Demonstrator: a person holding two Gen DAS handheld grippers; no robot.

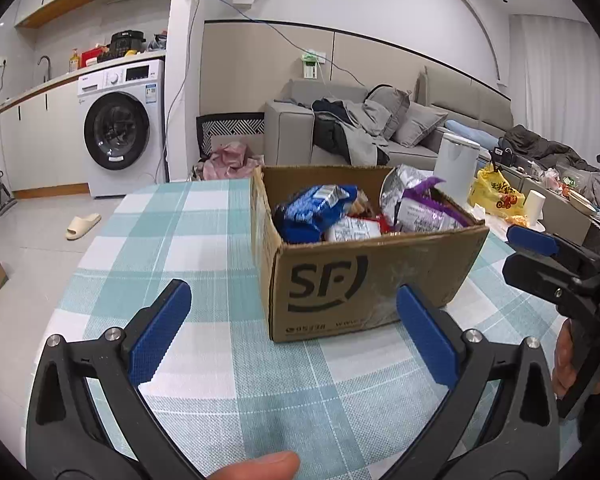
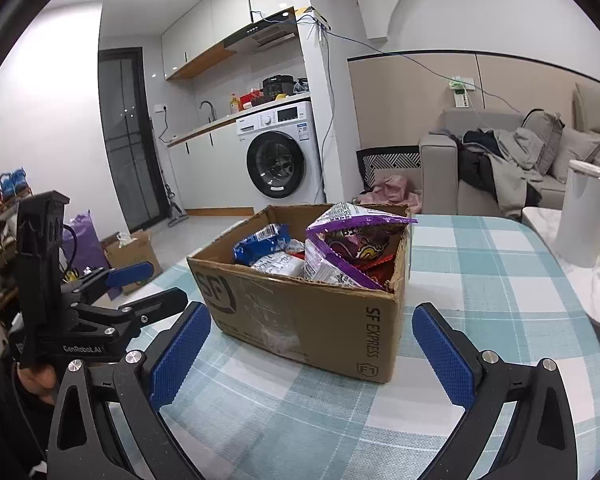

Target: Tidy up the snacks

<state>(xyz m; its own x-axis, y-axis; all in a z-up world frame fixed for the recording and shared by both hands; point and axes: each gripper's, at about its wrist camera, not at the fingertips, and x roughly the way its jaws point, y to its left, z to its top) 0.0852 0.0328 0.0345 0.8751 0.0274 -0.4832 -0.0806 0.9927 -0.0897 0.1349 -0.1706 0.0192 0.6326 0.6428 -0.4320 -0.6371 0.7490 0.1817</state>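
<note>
Snack packets (image 1: 320,212) lie inside the open SF Express carton (image 2: 300,320) on the checked tablecloth (image 1: 180,240) — left gripper (image 1: 296,328) and right gripper (image 2: 312,356) both spread wide, empty — fitting either unpacking ahead or packing complete.

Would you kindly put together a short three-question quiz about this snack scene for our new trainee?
1. True or false: the left gripper holds a snack.
2. Which packet stands tallest in the cardboard box: A) blue packet, B) purple packet?
3. What covers the table?

Key
1. False; both it and the right gripper are open and empty.
2. B.
3. A checked tablecloth.
</note>
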